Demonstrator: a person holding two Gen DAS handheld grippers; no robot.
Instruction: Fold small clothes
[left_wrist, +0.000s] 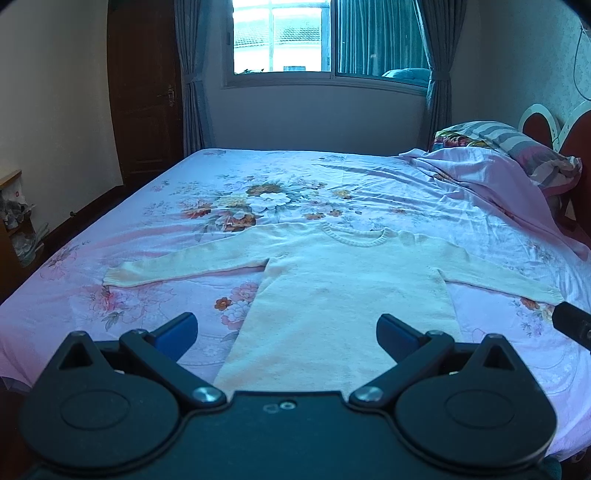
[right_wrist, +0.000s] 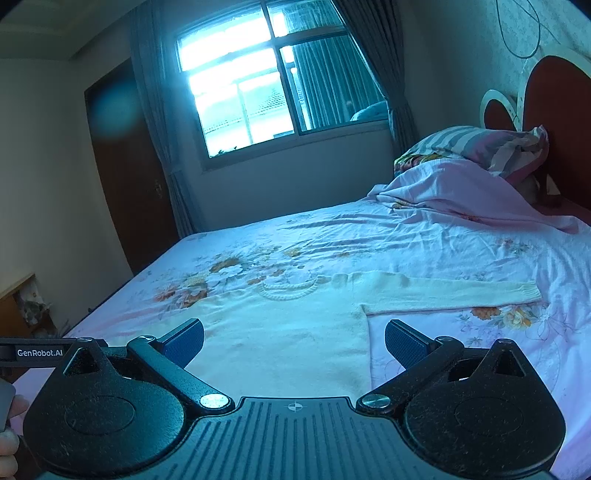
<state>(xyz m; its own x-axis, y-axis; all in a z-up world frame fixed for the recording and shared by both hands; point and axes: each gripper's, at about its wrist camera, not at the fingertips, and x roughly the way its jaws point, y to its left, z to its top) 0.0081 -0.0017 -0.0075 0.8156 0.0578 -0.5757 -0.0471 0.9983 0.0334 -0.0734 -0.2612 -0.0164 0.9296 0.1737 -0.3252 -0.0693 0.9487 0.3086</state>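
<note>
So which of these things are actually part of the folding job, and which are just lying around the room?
Part of the job:
- cream sweater, spread flat on the bed
- left gripper, open
- right gripper, open

Just lying about:
- floral bedsheet
- pink blanket
- striped pillow
- curtains

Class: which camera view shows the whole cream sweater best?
The left wrist view: the cream sweater lies flat with both sleeves and neckline visible. The right wrist view shows only its body, neckline and one sleeve.
</note>
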